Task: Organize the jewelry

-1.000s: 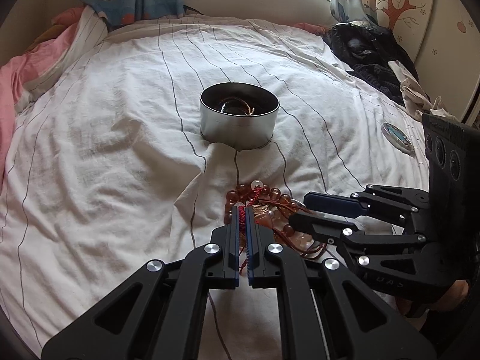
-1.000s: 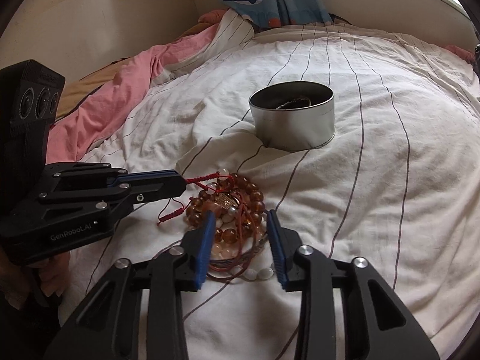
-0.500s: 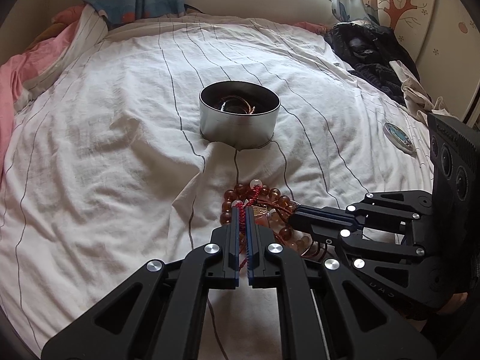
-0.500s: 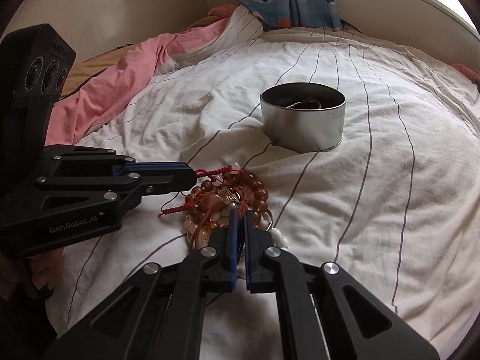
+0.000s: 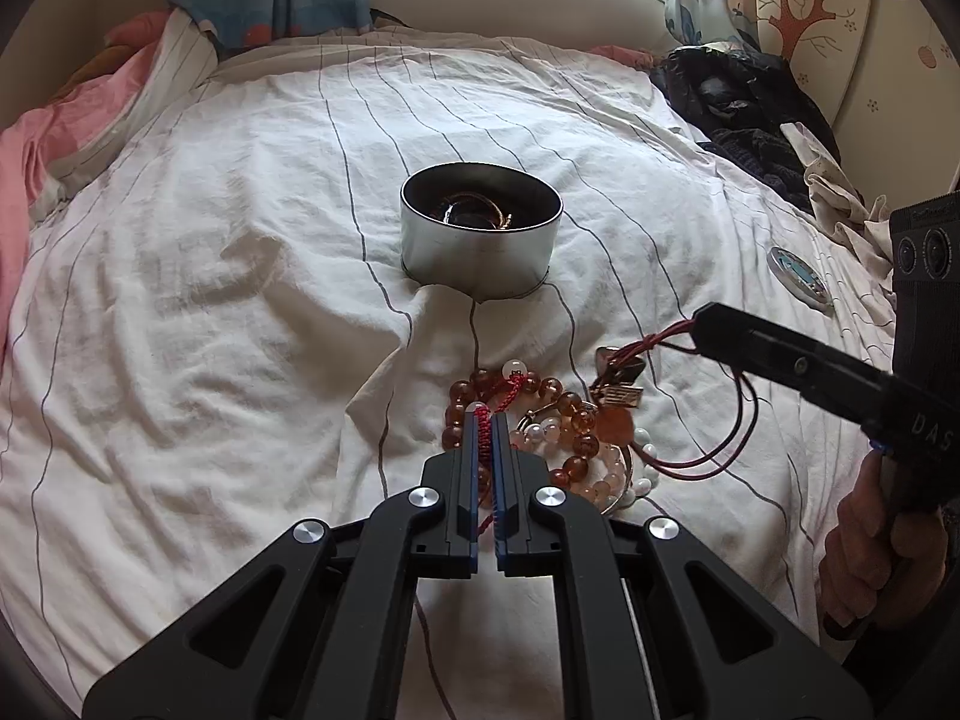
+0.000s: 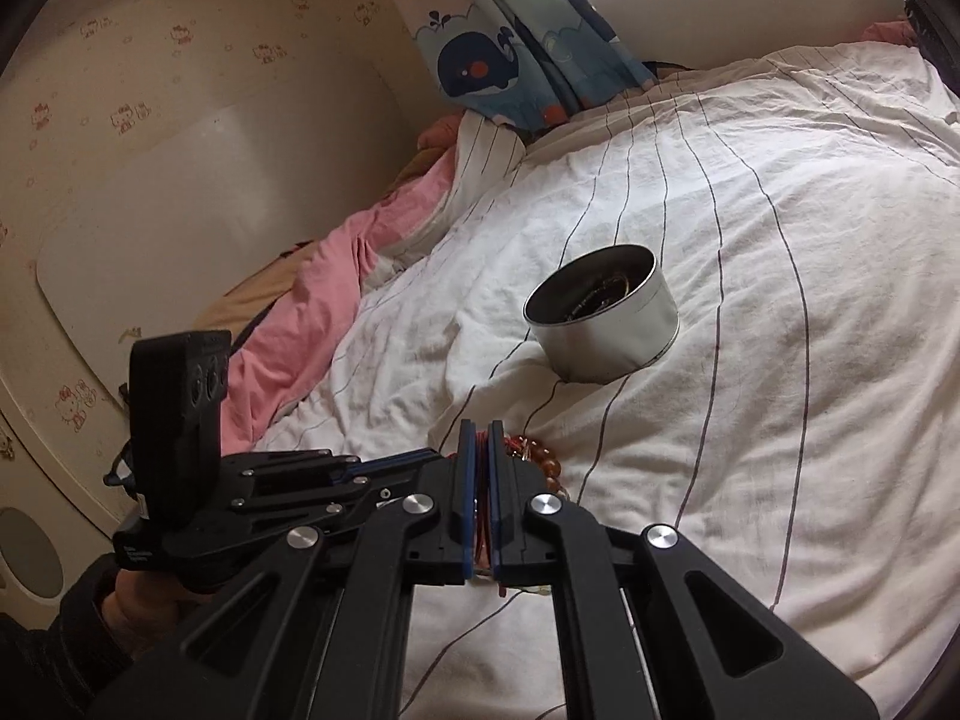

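A tangle of amber and white bead bracelets (image 5: 561, 441) lies on the white striped bedsheet (image 5: 210, 312). My left gripper (image 5: 483, 420) is shut on a red braided cord (image 5: 482, 427) of that pile and holds it down. My right gripper (image 5: 703, 324) comes in from the right, shut on a thin dark red cord (image 5: 651, 341) that it has lifted. A brown and gold pendant (image 5: 621, 381) hangs from that cord, just above the pile. In the right wrist view the same gripper (image 6: 480, 433) shows red cord between its closed pads. The round metal tin (image 5: 480, 252) behind the pile holds jewelry.
A small round patterned disc (image 5: 801, 276) lies on the sheet at the right. Dark clothes (image 5: 738, 102) are heaped at the far right of the bed. A pink blanket (image 6: 300, 306) lies along the left edge, and a whale-print curtain (image 6: 510, 54) hangs at the head.
My right gripper closed on the dark red cord in the pile, then rose and swung right, pulling the cord and pendant out. My left gripper stayed shut and still.
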Motion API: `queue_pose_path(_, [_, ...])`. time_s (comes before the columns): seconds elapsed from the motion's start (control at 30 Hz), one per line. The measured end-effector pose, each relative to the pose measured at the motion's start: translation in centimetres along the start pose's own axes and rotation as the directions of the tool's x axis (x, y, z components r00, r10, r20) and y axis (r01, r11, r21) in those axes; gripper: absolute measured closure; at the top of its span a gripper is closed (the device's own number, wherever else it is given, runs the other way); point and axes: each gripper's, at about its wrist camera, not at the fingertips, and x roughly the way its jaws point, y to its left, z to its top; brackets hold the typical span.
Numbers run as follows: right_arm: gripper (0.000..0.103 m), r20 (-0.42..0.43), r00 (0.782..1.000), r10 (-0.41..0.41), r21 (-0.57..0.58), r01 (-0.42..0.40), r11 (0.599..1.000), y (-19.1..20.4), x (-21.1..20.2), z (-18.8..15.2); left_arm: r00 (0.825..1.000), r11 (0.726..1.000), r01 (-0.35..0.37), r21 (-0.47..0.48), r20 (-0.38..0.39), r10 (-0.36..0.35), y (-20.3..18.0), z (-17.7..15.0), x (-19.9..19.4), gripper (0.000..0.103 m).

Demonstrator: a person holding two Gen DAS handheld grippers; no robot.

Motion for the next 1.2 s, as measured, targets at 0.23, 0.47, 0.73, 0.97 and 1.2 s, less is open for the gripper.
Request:
queue_pose_path(0.23, [0.099, 0.054, 0.997, -0.064, 0.077, 0.060, 0.995, -2.0, -1.6, 0.4, 1.000, 1.000, 0.000, 0.000, 0.000, 0.000, 0.0, 0.0, 0.0, 0.099])
queue_pose_path(0.47, [0.099, 0.012, 0.975, -0.221, 0.119, 0.218, 0.969, -4.3, -1.4, -0.1, 1.000, 1.000, 0.001, 0.004, -0.003, -0.001, -0.2, -0.1, 0.2, 0.099])
queue_pose_path(0.73, [0.098, -0.073, 0.944, -0.322, 0.099, 0.329, 0.939, -5.2, 0.0, -0.6, 1.000, 1.000, 0.001, 0.005, -0.005, -0.001, -0.3, -0.2, 0.3, 0.099])
queue_pose_path(0.97, [0.041, -0.118, 0.911, -0.396, 0.039, 0.403, 0.914, -5.0, 1.2, -1.0, 1.000, 1.000, 0.001, 0.012, -0.011, -0.001, -0.5, -0.3, 0.6, 0.099])
queue_pose_path(1.2, [0.093, -0.182, 0.903, -0.389, -0.032, 0.390, 0.920, -4.4, 2.7, -1.6, 1.000, 1.000, 0.001, 0.013, -0.015, -0.001, -0.5, -0.4, 0.7, 0.099])
